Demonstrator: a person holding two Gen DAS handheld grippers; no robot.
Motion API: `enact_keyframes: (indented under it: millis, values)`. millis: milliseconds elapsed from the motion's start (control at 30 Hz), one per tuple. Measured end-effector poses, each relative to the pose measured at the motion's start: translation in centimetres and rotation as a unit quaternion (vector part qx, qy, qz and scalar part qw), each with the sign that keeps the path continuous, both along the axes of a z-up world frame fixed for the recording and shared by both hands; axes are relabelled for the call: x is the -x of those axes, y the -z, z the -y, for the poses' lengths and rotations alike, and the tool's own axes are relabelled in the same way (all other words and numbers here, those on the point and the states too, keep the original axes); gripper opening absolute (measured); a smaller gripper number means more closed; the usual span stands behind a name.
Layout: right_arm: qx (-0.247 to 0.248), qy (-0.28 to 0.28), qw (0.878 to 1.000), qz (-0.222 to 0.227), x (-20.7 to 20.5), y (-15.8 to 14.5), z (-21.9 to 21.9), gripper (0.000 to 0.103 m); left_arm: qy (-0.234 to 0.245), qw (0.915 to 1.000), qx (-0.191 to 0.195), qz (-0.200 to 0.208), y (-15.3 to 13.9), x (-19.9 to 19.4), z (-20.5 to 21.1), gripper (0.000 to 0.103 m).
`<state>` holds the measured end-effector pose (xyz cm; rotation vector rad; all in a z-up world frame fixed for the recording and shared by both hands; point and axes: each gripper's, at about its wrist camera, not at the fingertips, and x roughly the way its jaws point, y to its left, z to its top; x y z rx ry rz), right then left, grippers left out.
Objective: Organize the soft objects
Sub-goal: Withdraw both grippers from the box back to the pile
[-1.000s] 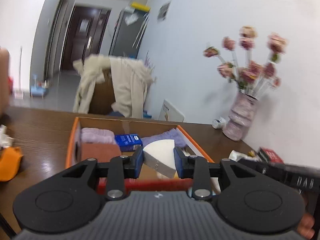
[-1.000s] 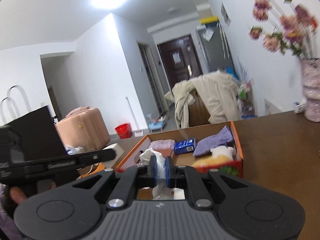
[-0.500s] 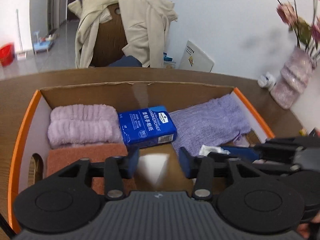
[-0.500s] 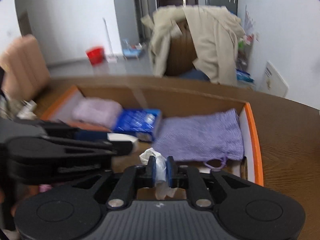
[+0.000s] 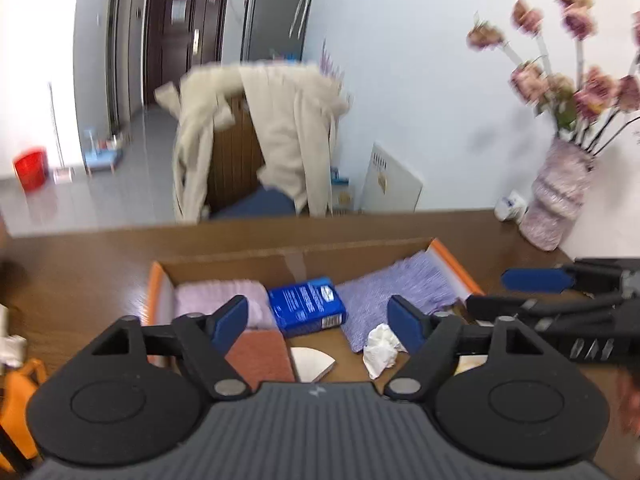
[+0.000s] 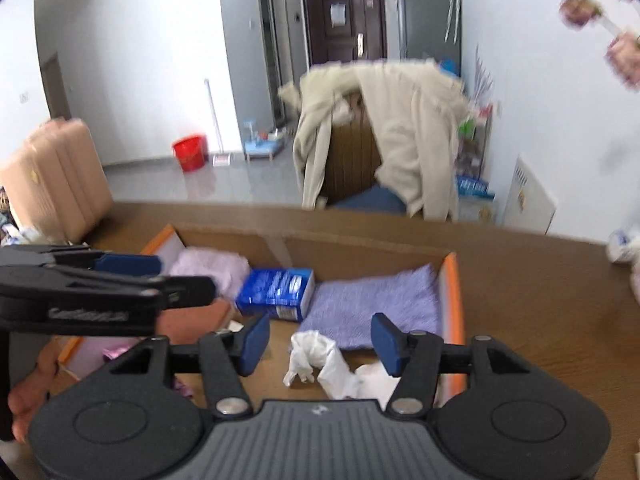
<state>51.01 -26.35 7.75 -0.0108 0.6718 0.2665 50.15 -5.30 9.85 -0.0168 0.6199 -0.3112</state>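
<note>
Both grippers are seen above the near edge of the orange-rimmed cardboard box [image 5: 448,254] on the brown worktop [image 5: 80,276]. The left gripper [image 5: 318,322] is seen with its jaws opening and nothing pressed between the blue pads; the white wedge-shaped sponge [image 5: 310,364] lies free on the box floor just below and slightly left of the gap. The right gripper [image 6: 316,340] is likewise opening; the crumpled white tissue [image 6: 310,354] sits on the box floor between the pads as framed but untouched by either, its long axis running roughly away from the gripper, toward the purple knitted cloth [image 6: 372,304]. In the left wrist view the same tissue [image 5: 380,350] is found just inside the right-hand pad, so it lies nearer the right gripper, while the sponge lies nearer the left. Behind these, the blue handkerchief pack [image 5: 306,306] is noted between the folded lilac towel [image 5: 218,298] and the purple cloth; a rust-coloured pad [image 5: 260,356] lies in front of the towel. Judgement: both soft items appear deposited in the box, and any further move is expected to turn on withdrawing each gripper back along its own line without dragging the loose tissue. More soft items left of the box cannot be identified.
</note>
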Motion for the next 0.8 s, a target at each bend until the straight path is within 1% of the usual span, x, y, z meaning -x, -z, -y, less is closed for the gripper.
enact_keyframes:
  millis: [67, 233, 300, 367, 467, 600, 667, 733, 800]
  values:
    - [-0.006, 0.004, 1.0, 0.022, 2.3, -2.2, 1.0, 0.058, -0.002, 0.9998, 0.0, 0.02, -1.8, 2.5, -0.5, 0.084]
    - [-0.007, 0.006, 0.998, 0.066, 7.8, -6.5, 2.4, 0.065, -0.015, 0.9987, -0.004, 0.048, -5.2, 8.1, -1.1, 0.085]
    - [-0.009, 0.004, 0.997, 0.077, 9.9, -7.7, 2.8, 0.066, -0.019, 0.9981, -0.001, 0.059, -5.9, 10.4, -1.3, 0.088]
    - [-0.012, 0.0, 0.996, 0.088, 12.2, -8.4, 3.2, 0.067, -0.027, 0.9967, 0.006, 0.077, -6.0, 13.6, -1.8, 0.095]
    - [-0.015, -0.003, 0.994, 0.108, 15.9, -8.3, 3.5, 0.071, -0.03, 0.9945, 0.014, 0.099, -5.1, 18.7, -2.4, 0.097]
    - [-0.021, -0.019, 0.991, 0.133, 22.0, -7.0, 4.2, 0.072, -0.02, 0.9925, 0.019, 0.119, -3.5, 25.2, -2.2, 0.1]
    - [-0.024, -0.027, 0.989, 0.144, 25.0, -6.1, 4.5, 0.077, -0.011, 0.99, 0.007, 0.141, -2.8, 28.0, -1.8, 0.102]
    - [-0.026, -0.034, 0.987, 0.156, 27.8, -5.0, 4.6, 0.082, -0.012, 0.9866, -0.019, 0.161, -2.2, 30.5, -1.1, 0.103]
    - [-0.023, -0.041, 0.985, 0.164, 30.2, -3.8, 4.6, 0.084, -0.013, 0.983, -0.033, 0.18, -1.4, 32.6, -0.6, 0.103]
